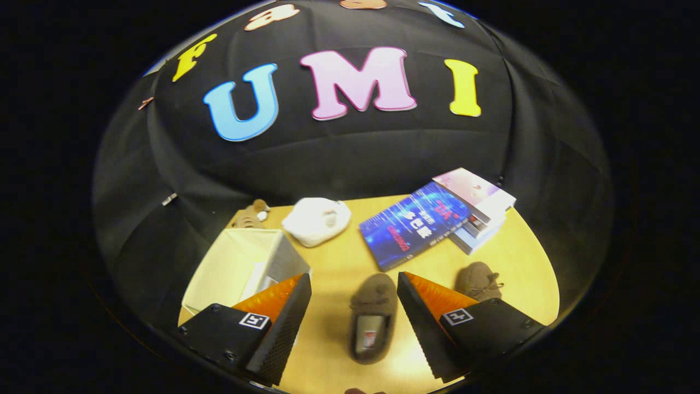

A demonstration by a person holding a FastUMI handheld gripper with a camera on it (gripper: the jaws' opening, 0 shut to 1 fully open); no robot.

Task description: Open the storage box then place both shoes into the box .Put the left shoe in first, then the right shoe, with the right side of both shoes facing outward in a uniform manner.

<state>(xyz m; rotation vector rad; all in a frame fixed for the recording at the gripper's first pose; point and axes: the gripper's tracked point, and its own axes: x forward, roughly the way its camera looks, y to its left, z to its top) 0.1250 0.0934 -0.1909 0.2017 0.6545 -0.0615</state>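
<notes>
1. I see the wooden counter (pixel 339 262) carrying everything, with the booth's black cloth wall behind it.
2. The storage box (pixel 240 262), a cream fabric one with a pale grey side panel, sits just ahead of my left finger (pixel 279 317). Its top faces me as a flat cream surface; I cannot tell whether that is a shut lid, and I cannot see anything inside.
3. A stack of books (pixel 481 210) lies at the far right of the counter, and a blue book (pixel 415 230) leans across its near edge and onto the wood.
4. A white crumpled cloth item (pixel 317 219) lies between the box and the blue book, near the wall.
5. My tool (pixel 354 306) is spread wide and holds nothing.
6. One brown slipper shoe (pixel 374 323) lies between the fingers, toe pointing away from me, its opening facing up and touching neither finger.
7. The second brown shoe (pixel 478 282) rests just beyond my right finger (pixel 426 323), partly hidden by it.
8. A small brown plush toy (pixel 251 214) sits behind the box by the wall.
</notes>
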